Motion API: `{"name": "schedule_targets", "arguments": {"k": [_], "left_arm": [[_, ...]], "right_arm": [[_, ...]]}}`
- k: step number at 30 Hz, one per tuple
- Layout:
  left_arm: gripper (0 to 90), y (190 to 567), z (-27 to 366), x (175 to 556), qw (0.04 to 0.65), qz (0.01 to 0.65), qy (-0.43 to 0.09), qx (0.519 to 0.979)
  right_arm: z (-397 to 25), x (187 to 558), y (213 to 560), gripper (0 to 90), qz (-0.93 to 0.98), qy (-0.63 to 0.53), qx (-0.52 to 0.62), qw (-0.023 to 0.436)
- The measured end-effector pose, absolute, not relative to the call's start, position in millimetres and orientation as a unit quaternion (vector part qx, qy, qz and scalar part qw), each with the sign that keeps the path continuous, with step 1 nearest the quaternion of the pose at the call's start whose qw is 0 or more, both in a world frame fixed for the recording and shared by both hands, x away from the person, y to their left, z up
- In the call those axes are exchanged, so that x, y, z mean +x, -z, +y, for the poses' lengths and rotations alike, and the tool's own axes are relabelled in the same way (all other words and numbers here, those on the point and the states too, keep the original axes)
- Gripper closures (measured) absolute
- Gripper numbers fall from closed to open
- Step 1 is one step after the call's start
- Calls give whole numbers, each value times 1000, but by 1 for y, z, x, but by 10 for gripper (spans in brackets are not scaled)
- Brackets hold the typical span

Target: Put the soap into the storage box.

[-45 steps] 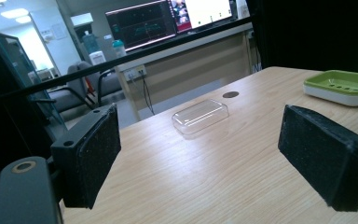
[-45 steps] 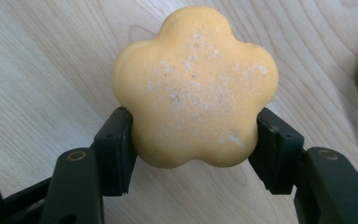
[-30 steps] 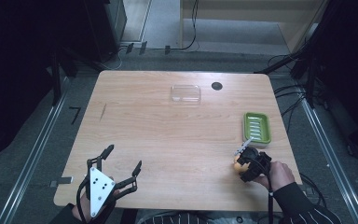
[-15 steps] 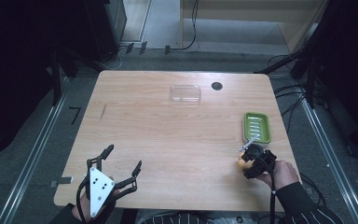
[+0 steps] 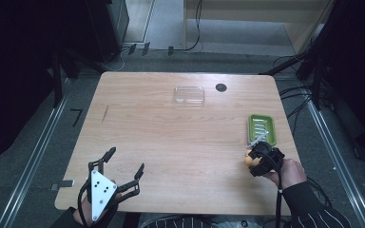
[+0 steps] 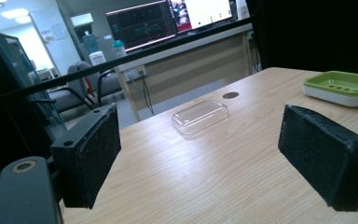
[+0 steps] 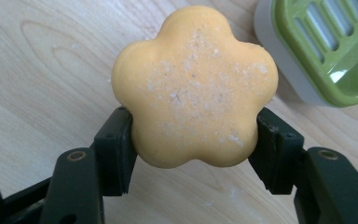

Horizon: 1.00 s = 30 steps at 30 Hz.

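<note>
Two grippers on inspection, taken left to right. Left gripper: jaws spread wide, nothing between the pads, parked at the near left corner of the wooden table, well apart from everything else. Clear plastic lid: far centre, flat, beside a dark round hole. Right gripper: clamped on a yellow flower-shaped soap, pads bearing on two opposite lobes, low over the near right of the table. Green soap dish: just beyond the soap and slightly right, long axis running away from the person. Probable next move: short forward carry into the dish.
</note>
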<state>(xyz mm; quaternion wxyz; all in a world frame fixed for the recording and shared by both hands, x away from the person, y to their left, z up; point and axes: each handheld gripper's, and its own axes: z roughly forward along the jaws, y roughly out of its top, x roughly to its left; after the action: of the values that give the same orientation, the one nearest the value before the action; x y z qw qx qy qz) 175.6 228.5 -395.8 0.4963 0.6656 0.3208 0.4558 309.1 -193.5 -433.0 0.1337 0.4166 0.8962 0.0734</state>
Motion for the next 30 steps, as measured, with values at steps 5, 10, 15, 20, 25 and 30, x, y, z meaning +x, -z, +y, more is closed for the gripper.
{"name": "schedule_targets", "arguments": {"k": [5,10,15,20,25,30], "left_arm": [[130,396,228,176,496,321,-456,666],[130,396,228,176,494,321,-456,667],[130,396,228,176,495,321,-456,667],[130,396,228,176,494,321,-456,667],[130,396,228,176,494,320,-456,668],[130,396,228,176,493,319,-456,669]], "right_arm": [[-195,312,430,405,895,-77,417,138],[-196,315,426,405,892,-79,422,143],[-194,321,423,405,891,-80,421,148],[-195,327,419,405,887,-85,428,150],[-197,330,417,405,884,-86,433,152],[-200,335,415,405,880,-89,440,154]]}}
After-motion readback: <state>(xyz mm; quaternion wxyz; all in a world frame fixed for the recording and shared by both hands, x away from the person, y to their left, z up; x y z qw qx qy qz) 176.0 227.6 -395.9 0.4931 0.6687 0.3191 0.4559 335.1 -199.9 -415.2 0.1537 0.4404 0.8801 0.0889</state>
